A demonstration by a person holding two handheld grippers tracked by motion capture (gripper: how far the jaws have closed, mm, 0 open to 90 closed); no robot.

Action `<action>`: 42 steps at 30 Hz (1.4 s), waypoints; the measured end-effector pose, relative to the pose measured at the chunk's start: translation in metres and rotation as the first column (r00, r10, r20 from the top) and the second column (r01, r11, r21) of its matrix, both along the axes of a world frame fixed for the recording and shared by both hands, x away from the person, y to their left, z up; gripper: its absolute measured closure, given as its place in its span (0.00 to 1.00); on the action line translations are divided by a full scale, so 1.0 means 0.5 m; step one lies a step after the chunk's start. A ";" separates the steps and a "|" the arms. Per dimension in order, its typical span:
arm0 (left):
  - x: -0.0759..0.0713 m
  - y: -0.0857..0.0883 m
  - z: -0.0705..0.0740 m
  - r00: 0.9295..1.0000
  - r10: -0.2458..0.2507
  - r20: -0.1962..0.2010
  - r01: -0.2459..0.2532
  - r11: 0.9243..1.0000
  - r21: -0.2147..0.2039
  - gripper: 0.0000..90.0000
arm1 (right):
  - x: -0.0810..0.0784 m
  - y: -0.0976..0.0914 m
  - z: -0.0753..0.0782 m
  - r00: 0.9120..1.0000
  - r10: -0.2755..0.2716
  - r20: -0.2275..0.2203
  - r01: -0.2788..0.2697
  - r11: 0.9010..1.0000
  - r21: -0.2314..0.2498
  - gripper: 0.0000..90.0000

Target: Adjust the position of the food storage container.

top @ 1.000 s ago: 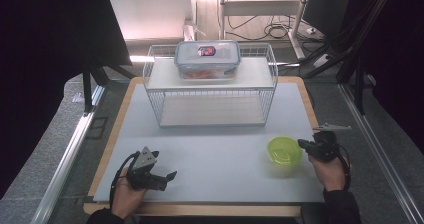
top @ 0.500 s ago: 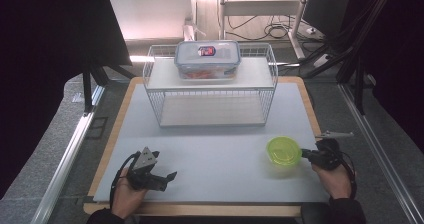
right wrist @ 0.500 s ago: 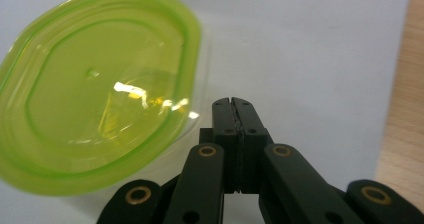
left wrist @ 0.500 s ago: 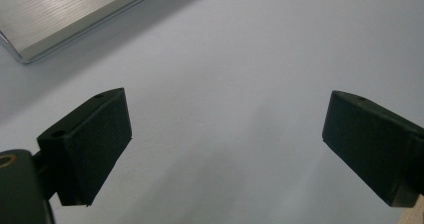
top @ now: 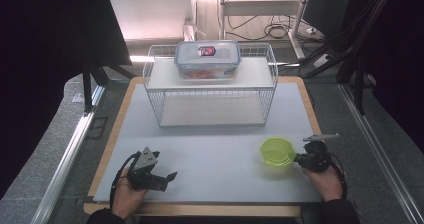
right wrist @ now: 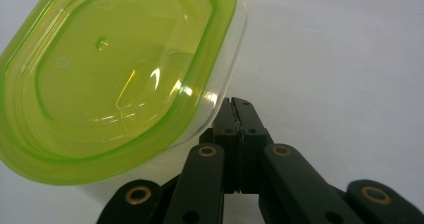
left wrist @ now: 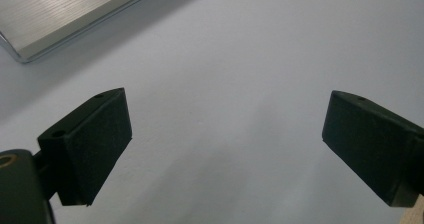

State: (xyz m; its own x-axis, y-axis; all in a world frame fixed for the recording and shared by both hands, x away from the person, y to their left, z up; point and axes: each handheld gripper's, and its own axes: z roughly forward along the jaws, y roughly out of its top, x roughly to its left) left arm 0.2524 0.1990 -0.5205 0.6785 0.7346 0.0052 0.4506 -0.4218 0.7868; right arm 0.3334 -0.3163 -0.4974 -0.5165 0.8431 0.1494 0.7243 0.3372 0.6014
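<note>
Your right gripper (top: 301, 158) has its jaws pressed together on nothing, tips just right of the round clear plastic tub with a lime-green lid (top: 277, 151) at the near right of the white table (top: 210, 144); your left gripper (top: 165, 180), wide open and empty, lies well apart at near left

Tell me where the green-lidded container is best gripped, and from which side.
Probably across the clear body just under the overhanging lid of the green-lidded container, coming level from its right, where the shut right tongs already sit beside it. It stands upright on the white table, and the lid's lip would likely resist slipping.
</note>
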 end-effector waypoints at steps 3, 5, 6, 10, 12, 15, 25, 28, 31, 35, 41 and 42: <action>0.000 -0.001 0.000 1.000 0.000 0.000 0.000 1.000 0.001 0.06 | 0.001 0.018 -0.003 1.000 0.023 -0.009 -0.023 1.000 0.003 1.00; 0.000 -0.001 0.000 1.000 0.000 0.001 0.000 1.000 0.002 0.06 | 0.002 0.031 -0.007 0.999 0.038 -0.015 -0.038 0.999 0.001 1.00; 0.000 -0.001 0.000 1.000 0.000 0.001 0.000 1.000 0.002 0.06 | 0.002 0.038 -0.010 0.999 0.047 -0.019 -0.047 0.999 0.000 1.00; 0.000 -0.001 0.000 1.000 -0.002 -0.001 0.002 1.000 0.006 0.06 | 0.005 0.066 -0.016 0.996 0.080 -0.025 -0.080 0.997 -0.001 1.00; 0.000 -0.002 -0.001 1.000 -0.004 -0.001 0.004 1.000 0.007 0.06 | 0.005 0.080 -0.018 0.995 0.094 -0.029 -0.094 0.996 0.002 1.00; 0.000 -0.002 -0.001 1.000 -0.004 -0.001 0.004 1.000 0.009 0.06 | 0.008 0.103 -0.021 0.993 0.115 -0.031 -0.115 0.993 0.007 1.00; 0.001 -0.004 -0.001 1.000 -0.006 0.000 0.006 1.000 0.015 0.06 | 0.014 0.154 -0.027 0.986 0.161 -0.038 -0.159 0.986 0.040 1.00; 0.001 -0.004 -0.001 1.000 -0.006 0.000 0.006 1.000 0.015 0.06 | 0.015 0.166 -0.027 0.984 0.173 -0.034 -0.171 0.984 0.049 1.00; 0.001 -0.004 -0.002 1.000 -0.007 0.000 0.007 1.000 0.016 0.06 | 0.017 0.182 -0.027 0.982 0.186 -0.033 -0.184 0.981 0.056 1.00; 0.001 -0.005 -0.002 1.000 -0.008 0.000 0.008 1.000 0.018 0.06 | 0.019 0.200 -0.029 0.980 0.195 -0.032 -0.193 0.979 0.057 1.00; 0.002 -0.006 -0.002 1.000 -0.010 0.000 0.010 1.000 0.020 0.06 | 0.025 0.227 -0.033 0.976 0.217 -0.033 -0.215 0.974 0.066 1.00; 0.002 -0.006 -0.002 1.000 -0.010 0.000 0.010 1.000 0.020 0.06 | 0.026 0.232 -0.034 0.974 0.223 -0.033 -0.221 0.973 0.066 1.00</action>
State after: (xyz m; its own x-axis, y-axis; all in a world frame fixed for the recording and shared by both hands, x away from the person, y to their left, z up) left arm 0.2532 0.1962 -0.5214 0.6855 0.7278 0.0202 0.4462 -0.4419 0.7782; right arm 0.3463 -0.2004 -0.5142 -0.6824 0.6965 0.2218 0.6595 0.4558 0.5977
